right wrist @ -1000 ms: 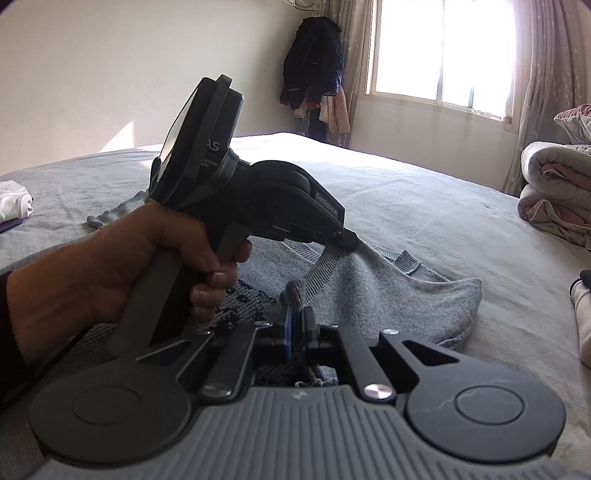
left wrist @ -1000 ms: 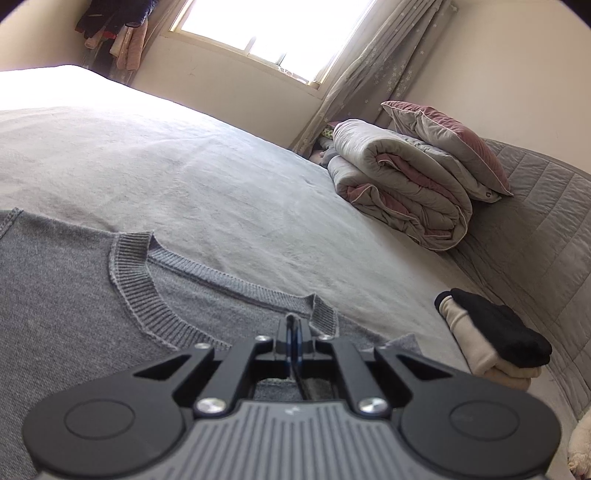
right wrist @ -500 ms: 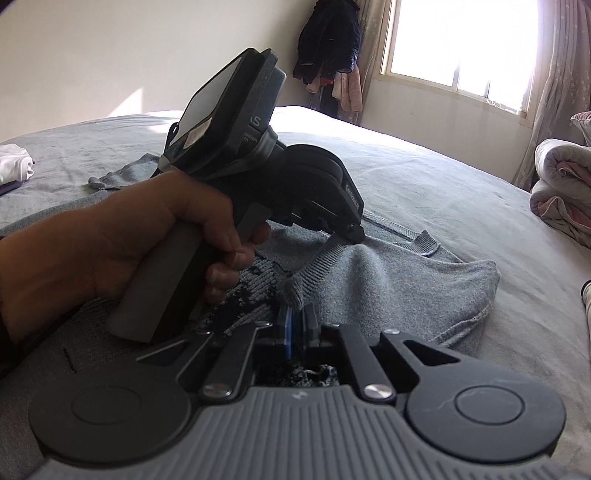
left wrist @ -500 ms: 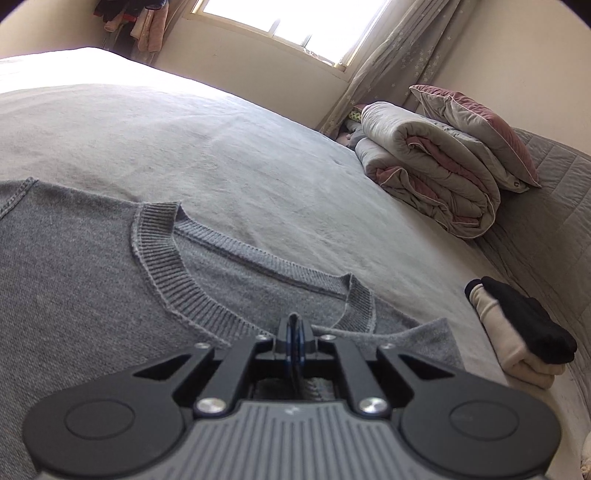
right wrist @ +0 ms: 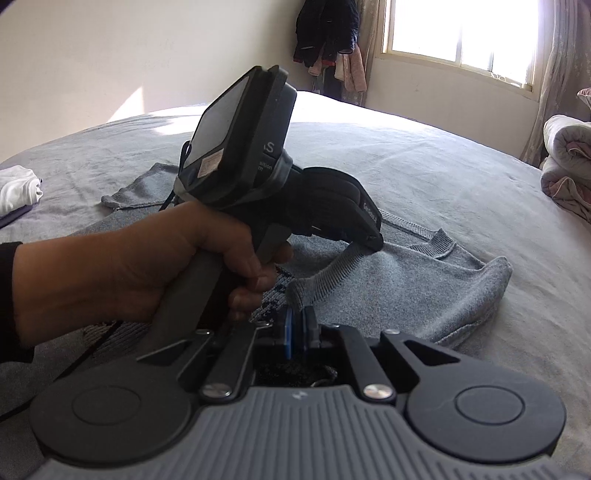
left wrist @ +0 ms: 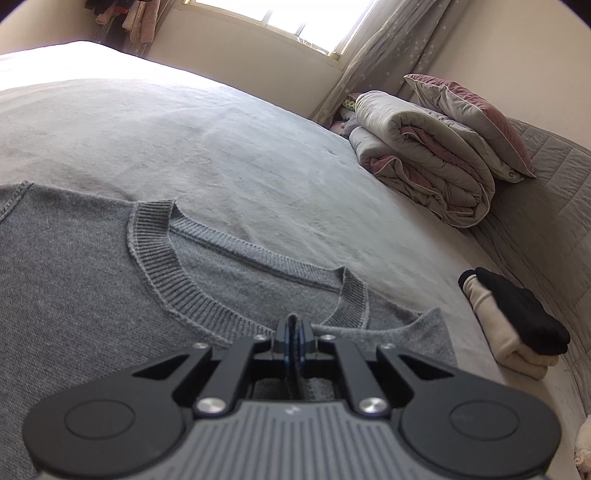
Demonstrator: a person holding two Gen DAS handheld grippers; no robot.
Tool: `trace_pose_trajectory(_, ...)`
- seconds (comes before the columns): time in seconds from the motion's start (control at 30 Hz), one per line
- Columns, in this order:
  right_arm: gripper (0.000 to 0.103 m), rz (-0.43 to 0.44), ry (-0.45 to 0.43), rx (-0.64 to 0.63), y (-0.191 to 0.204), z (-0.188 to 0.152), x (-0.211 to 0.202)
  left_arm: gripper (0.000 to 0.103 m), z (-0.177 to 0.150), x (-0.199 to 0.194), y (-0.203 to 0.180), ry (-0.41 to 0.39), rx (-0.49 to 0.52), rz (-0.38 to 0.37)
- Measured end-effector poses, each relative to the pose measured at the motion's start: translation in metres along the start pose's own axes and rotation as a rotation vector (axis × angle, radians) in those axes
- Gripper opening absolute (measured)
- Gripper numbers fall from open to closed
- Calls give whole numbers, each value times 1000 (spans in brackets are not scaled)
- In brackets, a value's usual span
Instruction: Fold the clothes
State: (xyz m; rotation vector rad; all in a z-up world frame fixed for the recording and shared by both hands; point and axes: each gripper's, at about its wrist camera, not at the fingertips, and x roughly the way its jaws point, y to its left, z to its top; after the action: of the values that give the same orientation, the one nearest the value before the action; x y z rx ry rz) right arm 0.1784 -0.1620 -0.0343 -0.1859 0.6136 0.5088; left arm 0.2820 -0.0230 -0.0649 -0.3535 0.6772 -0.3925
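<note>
Over on the far side of the grey bed cover, a rolled grey-and-pink quilt with a pillow tilted on top of it. Near the right edge, a small folded stack, black over cream (beside the quilted headboard). Sunlit window behind, curtain beside it, hanging clothes in the corner, and a white bundle at far left.

My left gripper has its jaws pinched together on the sweater, low over it. My right gripper is likewise clamped on the sweater, just behind my left hand.
</note>
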Motion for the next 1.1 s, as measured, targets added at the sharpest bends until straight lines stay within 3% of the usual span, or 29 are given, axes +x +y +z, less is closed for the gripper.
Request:
trace_pose_trajectory(0.1,22,16,23,8,3,-4,2,23,2,-14,-3,-23,12,6)
trace_pose_trajectory(0.2,41,34,6,37,5,-2,-12,25,2,-33,-6,-53,7,-30)
trace_pose_trajectory(0.37,41,13,-5,83,1,-1,-42,25,-13,-53,-10,-54,8,-147)
trace_pose_trajectory(0.43,41,-11,4,101,-1,-3,-55,26,-24,-53,-10,-12,-7,-222)
trace_pose_trajectory(0.5,41,-32,11,117,-2,-8,-69,26,-35,-52,-12,27,12,-223)
trace_pose_trajectory(0.53,41,-43,17,123,-2,-10,-76,25,-42,-50,-15,57,44,-181)
trace_pose_trajectory(0.6,41,-67,29,129,-2,-16,-88,23,-53,-55,-17,53,79,-133)
trace_pose_trajectory(0.67,41,-85,39,134,-1,-23,-99,23,-55,-65,-17,57,45,-117)
trace_pose_trajectory(0.8,41,-103,36,155,4,-37,-123,24,-62,-89,-16,74,20,-109)
trace_pose_trajectory(1.1,36,-114,28,134,47,-61,-165,24,-98,-145,-27,145,78,-114)
